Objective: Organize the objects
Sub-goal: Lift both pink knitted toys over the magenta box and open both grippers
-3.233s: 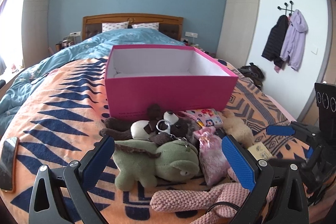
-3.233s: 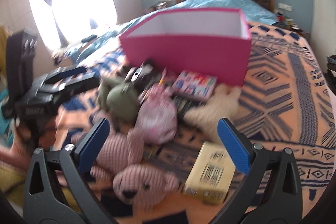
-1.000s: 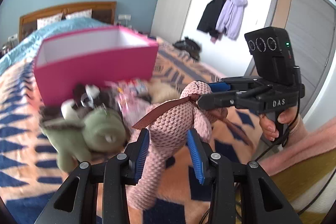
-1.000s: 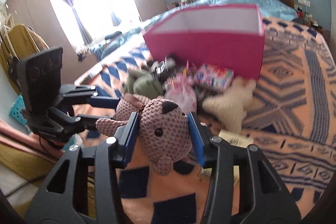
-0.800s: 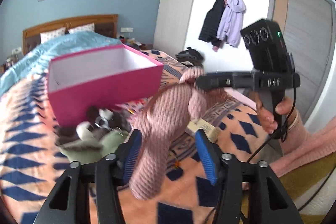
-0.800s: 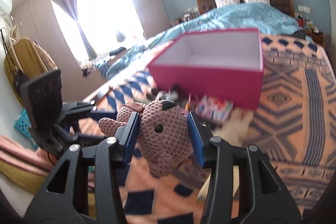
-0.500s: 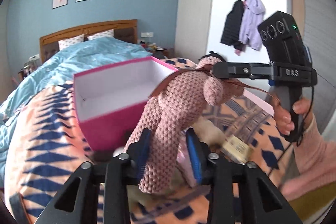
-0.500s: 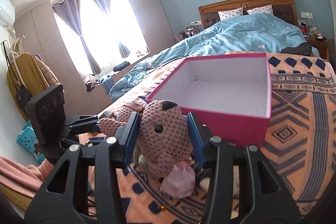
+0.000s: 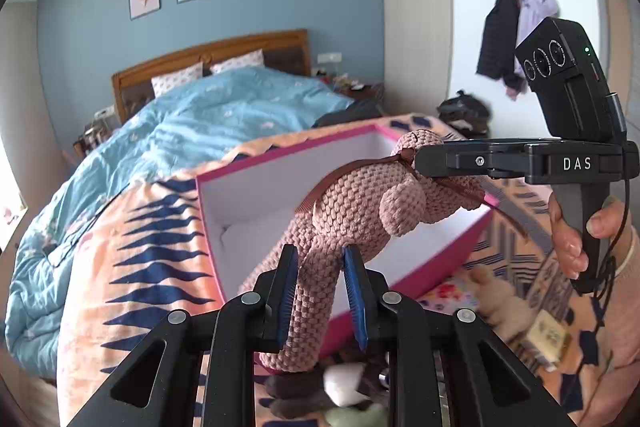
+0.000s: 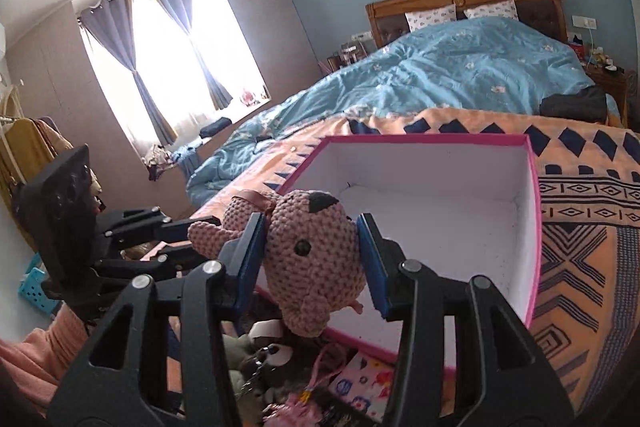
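**Over the box rim: toy held at both ends, box ahead and below**

Left wrist view. Between the blue pads of the left gripper, the lower body of the pink knitted bear is clamped tight; the jaws stand close together with the knit squeezed between them. The toy's long axis runs from this gripper up and to the right, toward the right gripper, which grips the head end. A brown ribbon trails along the toy's back. The pink box lies directly beyond and below the toy, open side up, with its near wall just behind the left gripper's fingers. Other soft toys lie on the bed below, in front of the box.

Right wrist view. The right gripper is clamped on the bear's head, pads pressing both sides. The body extends leftward to the left gripper. The box interior opens ahead and slightly right of the head; the white floor shows bare. The head hangs above the near rim.

Judgement: the head end is nearer the box opening, so the right hand leads. Both hands likely need to travel forward before the toy clears the rim.
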{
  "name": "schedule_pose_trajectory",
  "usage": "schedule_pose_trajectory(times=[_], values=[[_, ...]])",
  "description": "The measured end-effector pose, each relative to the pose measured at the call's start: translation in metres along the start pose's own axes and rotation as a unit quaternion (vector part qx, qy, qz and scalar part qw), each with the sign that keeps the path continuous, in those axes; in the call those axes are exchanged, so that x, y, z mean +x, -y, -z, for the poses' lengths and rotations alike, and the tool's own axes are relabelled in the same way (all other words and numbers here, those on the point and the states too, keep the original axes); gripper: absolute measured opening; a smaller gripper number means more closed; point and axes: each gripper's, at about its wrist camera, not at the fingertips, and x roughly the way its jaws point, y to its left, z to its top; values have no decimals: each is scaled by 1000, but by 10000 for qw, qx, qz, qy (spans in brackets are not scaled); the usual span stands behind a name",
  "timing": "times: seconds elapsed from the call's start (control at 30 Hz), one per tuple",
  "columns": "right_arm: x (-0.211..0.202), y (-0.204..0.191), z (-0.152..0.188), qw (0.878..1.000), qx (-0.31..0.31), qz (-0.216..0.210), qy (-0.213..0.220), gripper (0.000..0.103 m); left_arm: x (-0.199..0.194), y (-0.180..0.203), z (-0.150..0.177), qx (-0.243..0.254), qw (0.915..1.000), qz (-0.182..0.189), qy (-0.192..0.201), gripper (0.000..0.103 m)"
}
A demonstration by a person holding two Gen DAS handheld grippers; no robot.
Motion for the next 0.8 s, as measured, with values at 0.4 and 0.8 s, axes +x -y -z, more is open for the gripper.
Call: schedule_pose_trajectory(times=[0.4, 0.8], values=[[88, 36, 25, 9913, 208, 334, -1257, 50, 55, -11, 11, 99, 9978, -255, -606, 23], [61, 24, 26, 9904, -20, 832, -1105, 60, 38, -17, 21, -270, 9990, -51, -344, 47]])
